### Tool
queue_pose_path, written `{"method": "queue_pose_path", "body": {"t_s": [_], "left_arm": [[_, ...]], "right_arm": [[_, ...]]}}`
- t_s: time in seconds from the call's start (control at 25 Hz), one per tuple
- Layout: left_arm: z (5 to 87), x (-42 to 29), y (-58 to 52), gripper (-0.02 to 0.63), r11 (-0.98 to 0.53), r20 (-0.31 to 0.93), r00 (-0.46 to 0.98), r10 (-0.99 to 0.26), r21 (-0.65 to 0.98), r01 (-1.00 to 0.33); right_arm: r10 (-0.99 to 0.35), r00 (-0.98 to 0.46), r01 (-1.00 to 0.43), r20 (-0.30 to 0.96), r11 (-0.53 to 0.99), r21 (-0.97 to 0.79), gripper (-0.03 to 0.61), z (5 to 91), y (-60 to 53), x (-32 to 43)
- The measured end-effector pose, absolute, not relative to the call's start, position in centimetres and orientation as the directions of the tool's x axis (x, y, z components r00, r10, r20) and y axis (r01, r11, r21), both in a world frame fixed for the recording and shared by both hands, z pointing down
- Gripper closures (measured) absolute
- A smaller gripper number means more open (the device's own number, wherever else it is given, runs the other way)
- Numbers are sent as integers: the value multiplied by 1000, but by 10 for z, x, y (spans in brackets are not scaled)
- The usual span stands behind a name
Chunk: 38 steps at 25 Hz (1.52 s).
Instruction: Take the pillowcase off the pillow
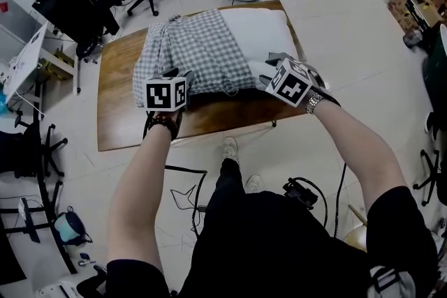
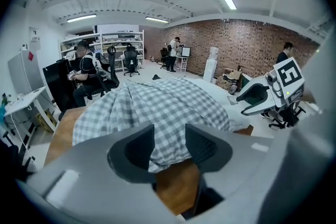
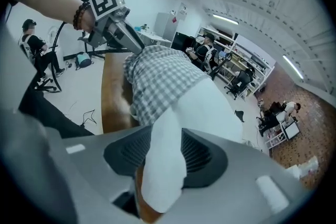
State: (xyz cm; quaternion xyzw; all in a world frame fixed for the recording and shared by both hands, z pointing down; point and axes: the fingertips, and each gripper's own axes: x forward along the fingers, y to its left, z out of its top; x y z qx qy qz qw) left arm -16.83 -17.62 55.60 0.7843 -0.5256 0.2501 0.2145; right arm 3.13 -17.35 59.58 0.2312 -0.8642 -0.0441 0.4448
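Head view: right hand (image 1: 316, 86) angled down at pillow (image 1: 260, 35)

Open tabletop (image 1: 119, 115) left of pillowcase (image 1: 188, 52)

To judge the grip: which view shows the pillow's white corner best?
Right gripper view: the pillow corner lies large between the jaws. Head view shows it small beside the right gripper; left gripper view, far off.

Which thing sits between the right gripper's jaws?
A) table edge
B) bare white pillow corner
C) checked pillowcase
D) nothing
B: in the right gripper view, a bare white corner of the pillow pokes through between the jaws of the right gripper. The checked pillowcase lies further along the pillow, clear of those jaws.
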Motion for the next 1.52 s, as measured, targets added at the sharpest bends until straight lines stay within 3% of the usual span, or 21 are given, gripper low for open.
{"method": "queue_pose_path", "body": {"t_s": [0.64, 1.16, 1.28, 1.52], "left_arm": [[632, -118, -155, 328, -307, 606, 367, -706, 205, -929], [688, -137, -193, 318, -149, 606, 344, -717, 349, -925], [688, -140, -206, 330, -138, 610, 334, -718, 346, -928], [687, -149, -212, 480, -151, 640, 303, -706, 282, -948]], "right_arm": [[-499, -452, -296, 739, 866, 403, 351, 636, -164, 24], [-578, -372, -251, 726, 816, 521, 345, 671, -203, 12], [-583, -364, -254, 726, 813, 525, 370, 672, -214, 11], [-611, -357, -259, 707, 792, 553, 470, 667, -227, 11]]}}
